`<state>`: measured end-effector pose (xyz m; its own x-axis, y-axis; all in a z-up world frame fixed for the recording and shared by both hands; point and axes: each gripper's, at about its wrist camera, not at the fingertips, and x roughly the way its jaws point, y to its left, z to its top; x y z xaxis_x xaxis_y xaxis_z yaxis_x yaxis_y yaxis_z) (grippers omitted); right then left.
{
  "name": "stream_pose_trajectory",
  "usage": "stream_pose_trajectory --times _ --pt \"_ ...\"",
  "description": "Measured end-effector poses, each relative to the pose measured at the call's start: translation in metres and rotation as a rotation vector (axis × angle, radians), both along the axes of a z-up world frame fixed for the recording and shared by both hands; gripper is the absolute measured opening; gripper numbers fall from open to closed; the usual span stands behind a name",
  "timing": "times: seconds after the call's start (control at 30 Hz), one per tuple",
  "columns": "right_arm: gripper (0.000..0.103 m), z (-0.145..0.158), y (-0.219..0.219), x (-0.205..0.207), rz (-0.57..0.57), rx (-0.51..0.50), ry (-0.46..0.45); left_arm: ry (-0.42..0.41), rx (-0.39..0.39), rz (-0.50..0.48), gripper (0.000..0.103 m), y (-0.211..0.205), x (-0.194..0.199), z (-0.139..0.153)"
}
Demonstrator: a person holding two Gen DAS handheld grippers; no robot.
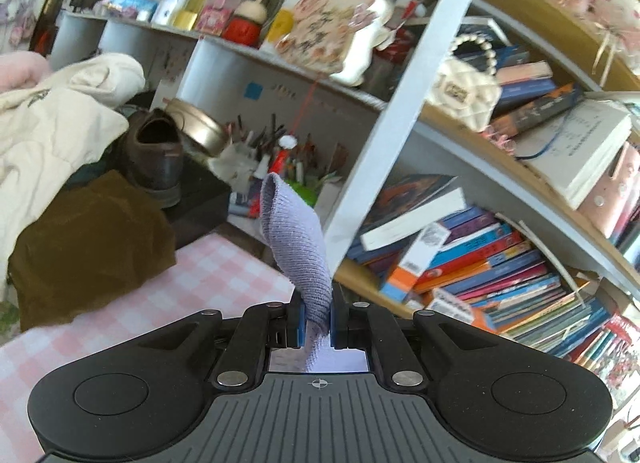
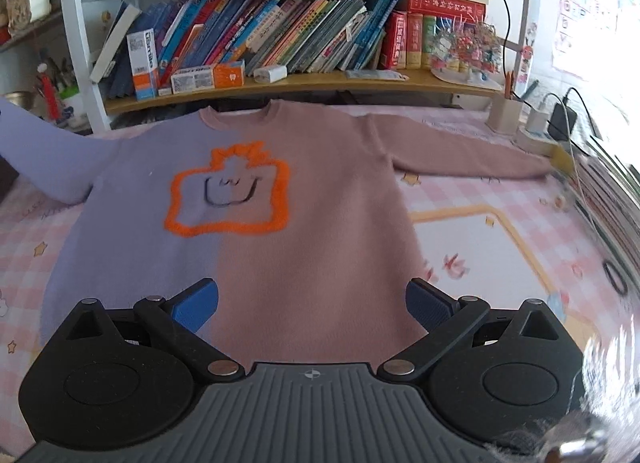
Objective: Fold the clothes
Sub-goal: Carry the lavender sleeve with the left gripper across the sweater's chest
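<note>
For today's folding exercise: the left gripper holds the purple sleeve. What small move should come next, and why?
Probably carry the purple sleeve, pinched in the left gripper, inward across the sweater chest. The body lies flat, and the open right gripper holds nothing.

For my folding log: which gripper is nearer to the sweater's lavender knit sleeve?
Left. The left gripper clamps the lavender knit sleeve; the right gripper hovers open above the hem.

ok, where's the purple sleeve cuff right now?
Left wrist view, centre: the purple sleeve cuff is pinched in the left gripper, lifted above the pink checked cloth, before the bookshelf.
</note>
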<state>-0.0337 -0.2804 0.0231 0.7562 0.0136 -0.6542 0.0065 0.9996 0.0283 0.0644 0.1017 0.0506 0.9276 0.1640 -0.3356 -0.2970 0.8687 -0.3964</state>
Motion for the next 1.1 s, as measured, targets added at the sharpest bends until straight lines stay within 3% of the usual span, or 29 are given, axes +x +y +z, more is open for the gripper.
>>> stream_pose_trajectory --times 0.33,0.57,1.1 --pt "0.101 -0.007 -0.077 0.025 0.132 0.096 0.004 0.014 0.138 0.002 0.009 -0.102 0.018 0.026" --pt "0.101 -0.015 -0.111 0.037 0.185 0.146 0.025 0.009 0.24 -0.082 0.009 -0.182 0.054 0.038" --pt "0.101 -0.031 -0.173 0.043 0.098 0.192 0.065 0.206 0.412 -0.26 0.009 -0.314 0.125 -0.031"
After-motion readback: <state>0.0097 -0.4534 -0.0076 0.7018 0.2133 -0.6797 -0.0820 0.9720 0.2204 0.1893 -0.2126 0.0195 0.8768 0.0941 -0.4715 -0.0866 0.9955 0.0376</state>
